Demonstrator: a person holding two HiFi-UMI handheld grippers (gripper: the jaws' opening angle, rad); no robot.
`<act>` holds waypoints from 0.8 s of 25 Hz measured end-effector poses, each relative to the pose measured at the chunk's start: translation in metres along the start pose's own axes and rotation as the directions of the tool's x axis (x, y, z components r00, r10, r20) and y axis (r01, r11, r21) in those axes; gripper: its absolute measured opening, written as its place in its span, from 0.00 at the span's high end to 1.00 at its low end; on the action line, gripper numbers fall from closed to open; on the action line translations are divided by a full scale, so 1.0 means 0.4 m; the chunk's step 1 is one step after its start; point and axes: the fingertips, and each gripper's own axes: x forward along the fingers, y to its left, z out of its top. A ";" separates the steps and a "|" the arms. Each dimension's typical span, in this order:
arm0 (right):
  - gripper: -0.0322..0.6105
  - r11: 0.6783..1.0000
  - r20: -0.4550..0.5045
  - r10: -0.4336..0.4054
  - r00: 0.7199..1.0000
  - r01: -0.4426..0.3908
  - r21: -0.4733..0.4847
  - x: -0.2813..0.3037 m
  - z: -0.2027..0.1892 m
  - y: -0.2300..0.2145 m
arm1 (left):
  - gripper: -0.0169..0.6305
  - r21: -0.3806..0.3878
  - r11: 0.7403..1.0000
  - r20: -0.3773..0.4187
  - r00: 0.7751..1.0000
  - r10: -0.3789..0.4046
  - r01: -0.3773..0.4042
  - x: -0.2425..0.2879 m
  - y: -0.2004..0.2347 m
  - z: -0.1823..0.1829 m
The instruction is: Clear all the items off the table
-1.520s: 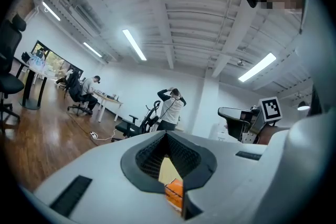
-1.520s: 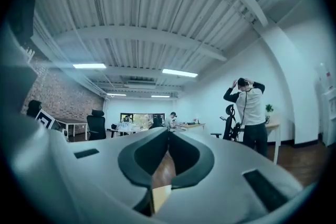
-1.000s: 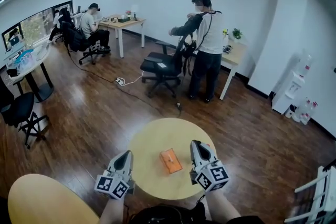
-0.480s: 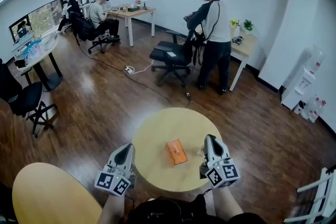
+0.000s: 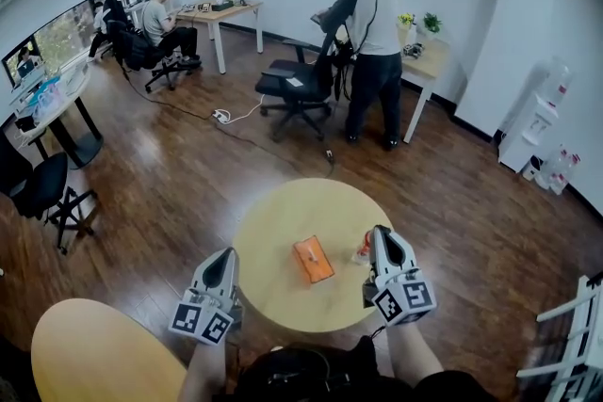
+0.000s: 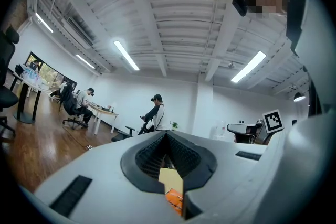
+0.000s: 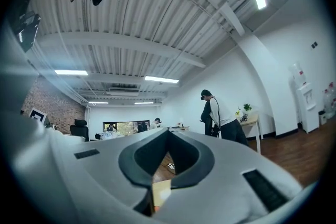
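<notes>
Just below the middle of the head view, a round wooden table (image 5: 283, 221) carries a flat orange pack (image 5: 313, 259) near its centre; whatever is printed on it is too small to read. A small red-and-white item (image 5: 363, 250) lies toward the table's right edge, just beside the tip of the right gripper (image 5: 379, 235), whose jaws are pressed together with nothing between them. The left gripper (image 5: 224, 261) hangs at the table's lower-left edge, apart from the pack, its jaws likewise closed and empty. Black-and-white square markers (image 5: 201, 323) on the grippers' cubes are the only markings that can be made out.
</notes>
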 end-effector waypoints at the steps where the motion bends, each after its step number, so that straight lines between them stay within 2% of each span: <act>1: 0.95 1.000 -0.001 -0.009 1.000 0.009 0.006 -0.004 0.001 -0.009 | 0.99 -0.002 1.000 -0.001 1.000 -0.004 0.004 0.005 -0.004 -0.001; 7: 0.95 1.000 0.003 -0.023 1.000 0.023 0.002 -0.013 -0.005 -0.022 | 0.99 -0.011 1.000 -0.008 1.000 -0.021 0.021 0.011 -0.013 -0.011; 20: 0.95 1.000 -0.054 -0.016 0.998 0.015 -0.019 -0.017 -0.026 -0.018 | 0.99 -0.033 0.999 -0.010 1.000 0.021 -0.021 -0.001 -0.003 -0.022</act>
